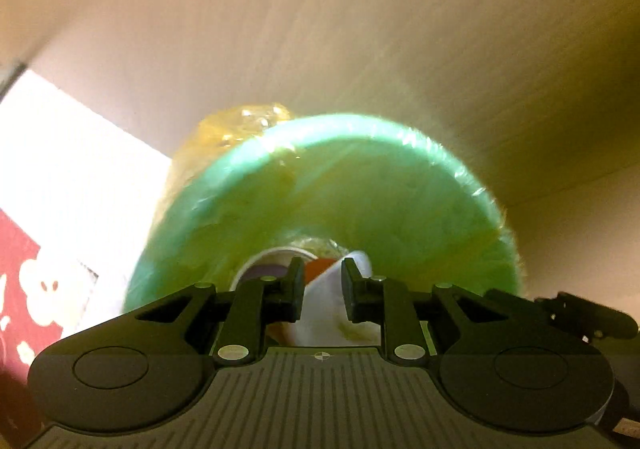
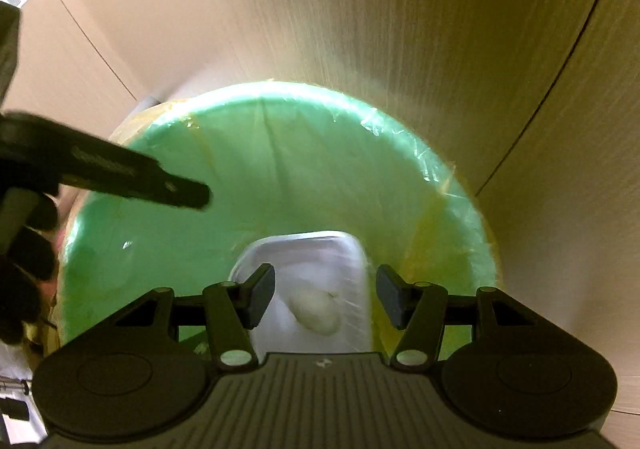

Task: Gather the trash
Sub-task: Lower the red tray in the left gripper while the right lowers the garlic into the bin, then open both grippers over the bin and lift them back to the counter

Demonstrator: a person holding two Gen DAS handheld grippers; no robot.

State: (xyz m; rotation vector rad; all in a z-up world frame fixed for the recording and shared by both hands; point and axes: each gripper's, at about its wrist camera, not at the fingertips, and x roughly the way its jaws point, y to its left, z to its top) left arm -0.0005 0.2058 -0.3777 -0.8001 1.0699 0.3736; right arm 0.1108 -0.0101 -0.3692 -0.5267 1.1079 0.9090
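Observation:
A round green bin (image 1: pixel 360 185) lined with a clear yellowish bag stands on the floor and fills both views. My left gripper (image 1: pixel 322 281) hangs over its mouth with the jaws apart and nothing clamped. Below it, inside the bin, lie a paper cup (image 1: pixel 262 269) and a white scrap (image 1: pixel 332 313). My right gripper (image 2: pixel 326 289) is open wide over the same bin (image 2: pixel 280 169). Under its fingers sits a clear plastic tray (image 2: pixel 316 253) with a white lump (image 2: pixel 316 313) in it. The tray reaches past the left pad and stops short of the right one. The left gripper's fingers (image 2: pixel 172 189) jut in from the left, held by a black-gloved hand (image 2: pixel 24 249).
Pale wood-grain floor (image 2: pixel 400 29) surrounds the bin. Beside it in the left wrist view are a bright white surface (image 1: pixel 72 169) and a red sheet with white flower shapes (image 1: pixel 24 269). The right gripper's edge (image 1: pixel 580 313) shows at the right of that view.

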